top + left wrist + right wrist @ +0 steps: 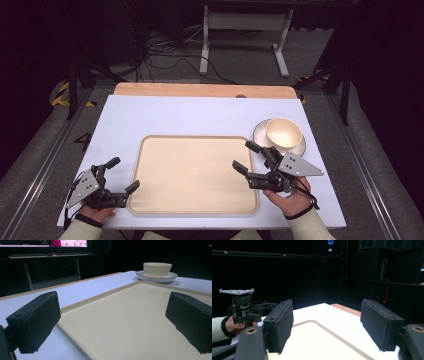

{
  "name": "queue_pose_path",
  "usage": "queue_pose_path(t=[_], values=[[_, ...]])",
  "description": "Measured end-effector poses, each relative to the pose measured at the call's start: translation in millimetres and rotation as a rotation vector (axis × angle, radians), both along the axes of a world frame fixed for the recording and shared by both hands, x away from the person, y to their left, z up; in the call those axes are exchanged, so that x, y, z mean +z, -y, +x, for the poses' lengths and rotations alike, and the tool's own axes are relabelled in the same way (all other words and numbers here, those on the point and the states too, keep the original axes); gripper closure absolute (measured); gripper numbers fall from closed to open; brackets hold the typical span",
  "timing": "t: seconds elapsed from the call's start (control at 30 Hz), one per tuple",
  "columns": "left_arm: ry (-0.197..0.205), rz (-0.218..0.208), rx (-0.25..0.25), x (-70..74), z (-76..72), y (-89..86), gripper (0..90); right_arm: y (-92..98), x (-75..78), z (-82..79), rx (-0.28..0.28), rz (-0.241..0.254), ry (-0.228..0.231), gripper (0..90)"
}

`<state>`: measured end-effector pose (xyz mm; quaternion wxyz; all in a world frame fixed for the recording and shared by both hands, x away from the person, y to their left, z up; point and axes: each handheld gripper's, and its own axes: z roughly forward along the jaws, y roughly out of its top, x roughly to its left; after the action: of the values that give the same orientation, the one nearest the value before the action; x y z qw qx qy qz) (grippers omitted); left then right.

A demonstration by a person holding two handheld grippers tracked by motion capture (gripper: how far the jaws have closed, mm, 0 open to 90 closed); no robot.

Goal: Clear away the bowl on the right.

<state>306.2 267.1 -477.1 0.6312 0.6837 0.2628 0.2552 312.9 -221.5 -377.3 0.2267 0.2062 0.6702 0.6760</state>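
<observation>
From the high view, the cream tray (194, 173) lies mid-table between the grippers: the left gripper (123, 174) sits at its near left corner, the right gripper (245, 156) over its right edge, both with jaws apart and holding nothing. A cream bowl (283, 133) stands on a saucer (260, 131) just beyond the right gripper. The left gripper view looks across the bare tray (130, 322) toward the bowl (157, 269), whose inside is hidden there. The right gripper view shows the tray rim (329, 331) below its jaws and the left gripper (263, 306) farther off.
</observation>
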Motion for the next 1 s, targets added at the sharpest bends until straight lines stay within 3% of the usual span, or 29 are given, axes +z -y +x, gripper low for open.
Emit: queue_pose_path(t=[0.13,0.3,0.43,0.53,0.63,0.77,1.0], values=[[-0.003,0.0,0.0,0.1,0.4,0.0,0.4,-2.2,2.9,2.5,-0.023,-0.044,0.002,27.9],[-0.002,0.001,0.0,0.1,0.1,0.1,0.4,-4.7,10.8,7.9,-0.018,-0.042,0.001,25.2],[0.0,0.001,0.0,0.0,0.0,0.1,0.4,-6.5,12.1,12.3,-0.012,-0.056,-0.047,23.7],[0.0,0.002,0.0,0.0,-0.1,0.1,0.4,-5.1,13.8,17.0,-0.057,-0.083,-0.073,23.6],[0.0,0.001,0.0,0.0,0.0,0.1,0.4,-3.2,15.9,20.0,-0.071,-0.076,-0.075,23.6],[0.0,0.0,0.001,0.0,0.0,0.2,0.4,3.4,22.6,26.6,-0.1,-0.027,-0.121,19.6],[-0.001,0.002,0.0,0.1,0.0,0.2,0.4,14.8,30.4,35.0,-0.19,-0.063,-0.16,19.6]])
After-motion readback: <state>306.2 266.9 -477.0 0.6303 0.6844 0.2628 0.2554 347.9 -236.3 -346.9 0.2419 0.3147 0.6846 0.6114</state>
